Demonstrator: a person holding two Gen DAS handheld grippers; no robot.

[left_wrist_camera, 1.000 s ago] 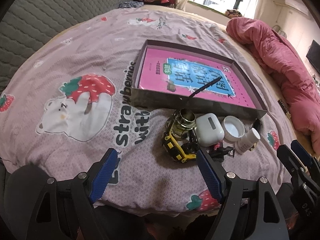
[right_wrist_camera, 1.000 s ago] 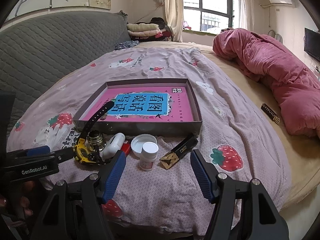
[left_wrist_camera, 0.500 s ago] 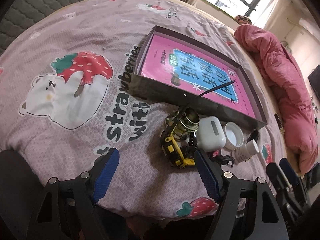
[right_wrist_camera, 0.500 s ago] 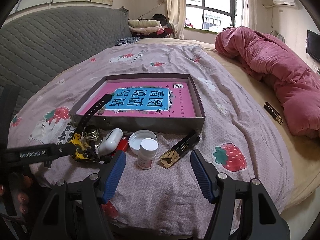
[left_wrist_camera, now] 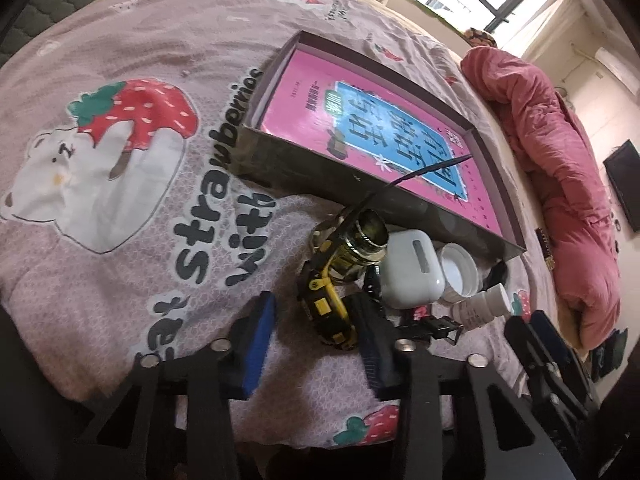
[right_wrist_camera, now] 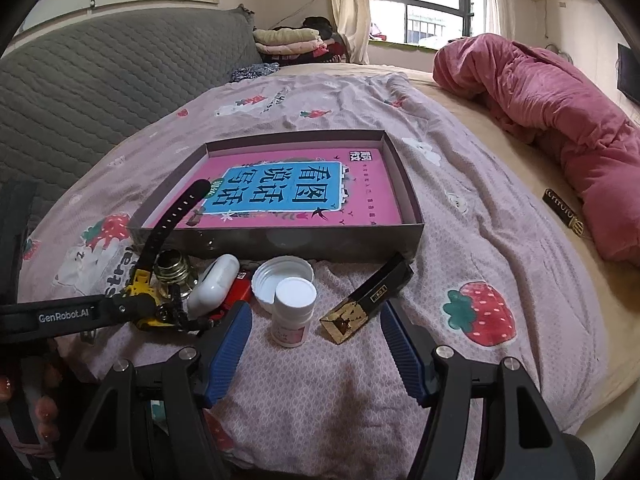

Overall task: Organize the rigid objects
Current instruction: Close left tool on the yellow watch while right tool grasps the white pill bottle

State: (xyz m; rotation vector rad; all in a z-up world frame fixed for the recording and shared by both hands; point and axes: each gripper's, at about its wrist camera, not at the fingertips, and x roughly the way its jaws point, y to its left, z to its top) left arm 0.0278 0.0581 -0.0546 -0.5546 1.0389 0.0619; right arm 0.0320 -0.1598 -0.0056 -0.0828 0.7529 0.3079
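- Since a second ago, the left gripper (left_wrist_camera: 316, 334) has dropped toward the clutter and its jaws are closing around the yellow watch (left_wrist_camera: 326, 312), not yet clearly clamping it.
- Right gripper (right_wrist_camera: 316, 344) hangs wide open and empty over the white pill bottle (right_wrist_camera: 292, 306) and gold-black box (right_wrist_camera: 368, 298).
- Sorting has barely begun: the tray (right_wrist_camera: 340, 242) holds only a pink book (right_wrist_camera: 288, 188), while watch, earbud case (left_wrist_camera: 412, 268), jar lid (right_wrist_camera: 284, 280) and glass jar (left_wrist_camera: 362, 246) lie just outside its near wall.

Bed (right_wrist_camera: 460, 208), strawberry-print sheet: box (right_wrist_camera: 280, 236), watch (left_wrist_camera: 324, 304), earbud case (left_wrist_camera: 412, 268), pill bottle (right_wrist_camera: 292, 308), pink quilt (right_wrist_camera: 560, 120).
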